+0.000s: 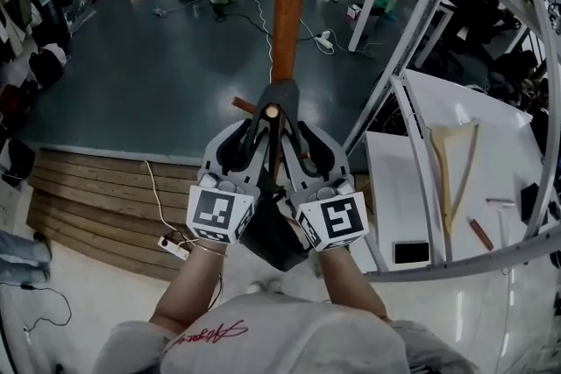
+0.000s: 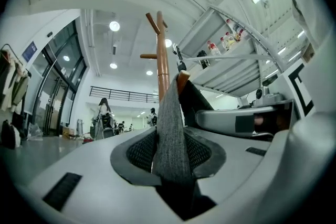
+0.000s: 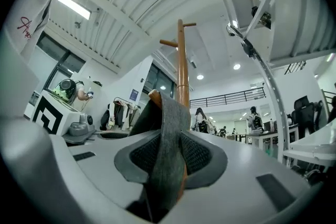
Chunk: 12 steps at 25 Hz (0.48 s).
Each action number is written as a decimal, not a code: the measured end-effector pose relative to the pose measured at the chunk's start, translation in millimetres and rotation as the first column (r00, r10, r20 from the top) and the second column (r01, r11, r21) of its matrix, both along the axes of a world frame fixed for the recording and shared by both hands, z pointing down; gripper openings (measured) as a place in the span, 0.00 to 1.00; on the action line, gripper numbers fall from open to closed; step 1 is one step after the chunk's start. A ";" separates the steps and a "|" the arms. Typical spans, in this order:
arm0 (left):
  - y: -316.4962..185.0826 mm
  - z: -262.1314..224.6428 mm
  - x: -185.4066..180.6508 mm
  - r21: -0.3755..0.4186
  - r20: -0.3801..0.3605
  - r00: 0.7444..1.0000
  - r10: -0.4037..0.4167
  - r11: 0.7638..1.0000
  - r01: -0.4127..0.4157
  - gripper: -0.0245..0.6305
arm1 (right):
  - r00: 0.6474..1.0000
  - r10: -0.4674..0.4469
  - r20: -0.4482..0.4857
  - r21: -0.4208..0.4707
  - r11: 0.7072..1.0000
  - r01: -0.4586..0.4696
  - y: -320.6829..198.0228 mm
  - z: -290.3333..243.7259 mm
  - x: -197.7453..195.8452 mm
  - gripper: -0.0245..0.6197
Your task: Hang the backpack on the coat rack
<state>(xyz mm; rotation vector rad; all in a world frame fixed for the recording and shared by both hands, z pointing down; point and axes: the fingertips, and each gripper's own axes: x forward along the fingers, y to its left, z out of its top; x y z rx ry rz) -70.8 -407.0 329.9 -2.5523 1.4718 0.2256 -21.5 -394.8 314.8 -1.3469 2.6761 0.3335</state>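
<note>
The wooden coat rack (image 1: pixel 289 4) rises straight ahead, with a short peg (image 1: pixel 273 111) facing me. The backpack's grey strap (image 1: pixel 279 94) is looped over that peg, and the dark backpack body (image 1: pixel 276 236) hangs below between my hands. My left gripper (image 1: pixel 248 129) and right gripper (image 1: pixel 304 134) sit side by side at the strap. In the left gripper view the strap (image 2: pixel 170 128) runs loosely through the left gripper (image 2: pixel 172 153), with a gap beside it. In the right gripper view the strap (image 3: pixel 169 139) fills the gap of the right gripper (image 3: pixel 170 159).
A slanted metal frame (image 1: pixel 421 31) runs close on the right, next to a white table (image 1: pixel 500 127) with a phone (image 1: pixel 412 252). Below lies a wooden platform (image 1: pixel 96 197) with a power strip (image 1: pixel 173 248) and cables. Desks and people are far off.
</note>
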 end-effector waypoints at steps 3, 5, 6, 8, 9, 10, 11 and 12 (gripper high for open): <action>15.8 -10.7 -5.5 0.047 -0.015 1.000 -0.002 0.999 0.003 0.22 | 1.000 0.000 0.026 0.047 0.999 -0.001 14.1 -8.0 2.2 0.18; 24.7 -17.2 -9.0 0.057 -0.038 0.999 -0.001 0.998 0.004 0.22 | 0.999 -0.006 0.044 0.056 0.998 0.003 21.4 -12.7 3.3 0.18; 27.9 -18.8 -10.1 0.058 -0.047 0.999 -0.003 0.998 0.005 0.22 | 0.999 -0.008 0.051 0.057 0.998 0.005 24.4 -14.9 4.2 0.18; 34.5 -21.0 -12.6 0.063 -0.061 0.998 -0.012 0.998 0.016 0.22 | 0.998 -0.013 0.060 0.062 0.998 0.009 31.3 -18.9 5.4 0.18; 38.2 -22.1 -13.6 0.066 -0.067 0.998 -0.016 0.998 0.020 0.22 | 0.998 -0.017 0.061 0.066 0.998 0.013 35.2 -20.2 5.4 0.18; 42.1 -22.9 -14.0 0.069 -0.073 0.997 -0.016 0.997 0.021 0.22 | 0.998 -0.020 0.058 0.069 0.997 0.016 39.2 -20.7 5.3 0.18; 46.2 -23.7 -13.9 0.070 -0.077 0.997 -0.013 0.997 0.018 0.22 | 0.998 -0.023 0.053 0.073 0.997 0.019 43.3 -20.9 5.2 0.18; 50.4 -24.6 -13.4 0.071 -0.081 0.997 -0.009 0.997 0.015 0.20 | 0.999 -0.024 0.047 0.077 0.997 0.020 47.5 -21.0 5.1 0.18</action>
